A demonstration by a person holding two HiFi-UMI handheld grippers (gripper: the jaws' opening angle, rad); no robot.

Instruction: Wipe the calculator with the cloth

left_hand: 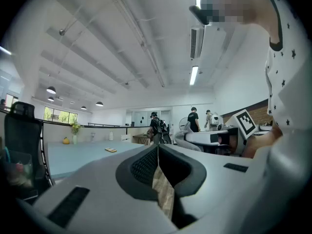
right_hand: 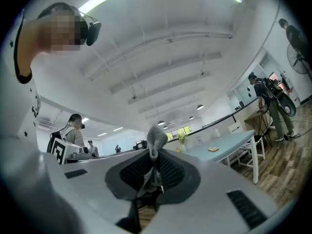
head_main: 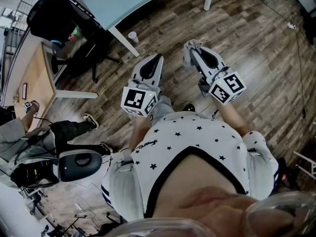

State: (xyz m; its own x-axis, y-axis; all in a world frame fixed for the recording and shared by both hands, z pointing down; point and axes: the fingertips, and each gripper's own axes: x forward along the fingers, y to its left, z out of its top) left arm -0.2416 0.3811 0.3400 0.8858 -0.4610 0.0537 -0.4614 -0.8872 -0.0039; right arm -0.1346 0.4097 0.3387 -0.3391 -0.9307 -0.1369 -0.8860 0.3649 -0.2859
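Both grippers are held up in front of the person's chest, above the wooden floor. My right gripper (head_main: 193,52) is shut on a grey cloth (right_hand: 156,136), and a wad of it pokes out past the tips (head_main: 189,45). Beside it, my left gripper (head_main: 156,59) is shut with nothing between its jaws (left_hand: 157,148). A small flat yellowish object (left_hand: 110,150) lies on the light blue table (head_main: 118,1) ahead; it could be the calculator, too small to be sure. It also shows in the right gripper view (right_hand: 213,149).
The table's white legs (head_main: 124,41) stand ahead, with a white cup (head_main: 133,35) on the floor beside one. A black office chair (head_main: 61,19) and a wooden desk (head_main: 37,78) are at the left. A seated person (head_main: 64,130) is close by. Other people stand across the room (left_hand: 157,126).
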